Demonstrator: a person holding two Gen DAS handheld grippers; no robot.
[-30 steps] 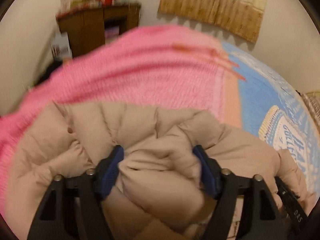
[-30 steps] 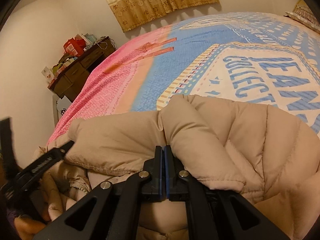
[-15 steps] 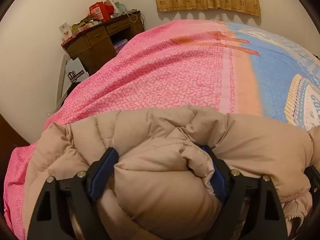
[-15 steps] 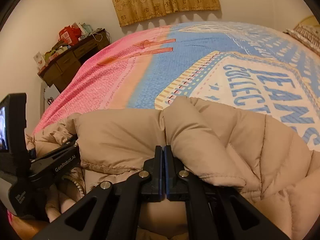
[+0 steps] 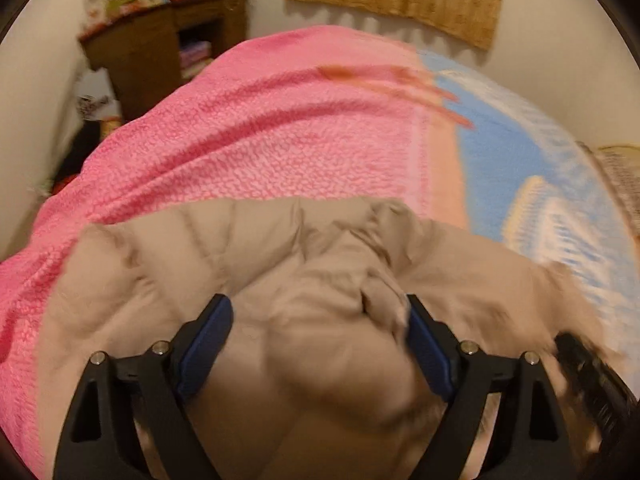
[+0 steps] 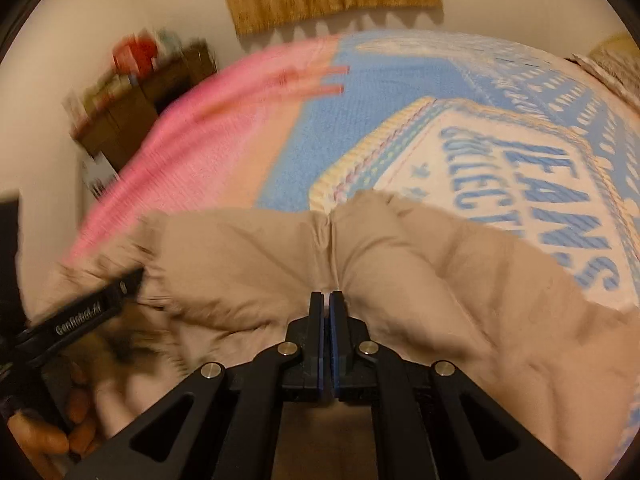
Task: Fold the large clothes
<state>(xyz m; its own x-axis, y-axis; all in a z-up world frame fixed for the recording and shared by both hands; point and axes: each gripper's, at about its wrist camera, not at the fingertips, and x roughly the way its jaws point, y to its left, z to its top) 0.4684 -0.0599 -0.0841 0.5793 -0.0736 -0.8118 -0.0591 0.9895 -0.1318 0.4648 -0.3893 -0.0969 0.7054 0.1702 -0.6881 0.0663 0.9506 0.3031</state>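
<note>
A puffy beige jacket (image 5: 248,264) lies bunched at the near edge of a bed, on a bedspread (image 5: 280,140) that is pink on one side and blue with lettering on the other. The left gripper (image 5: 320,316) has its jaws wide apart with a thick wad of the jacket filling the space between them. The right gripper (image 6: 329,300) is pinched tight on a fold of the jacket. A cluttered wooden dresser (image 5: 160,48) stands by the wall (the view is blurred).

Bed — pink-and-blue blanket (image 6: 352,128) spread over it — beige puffer jacket (image 6: 420,272) on top.
</note>
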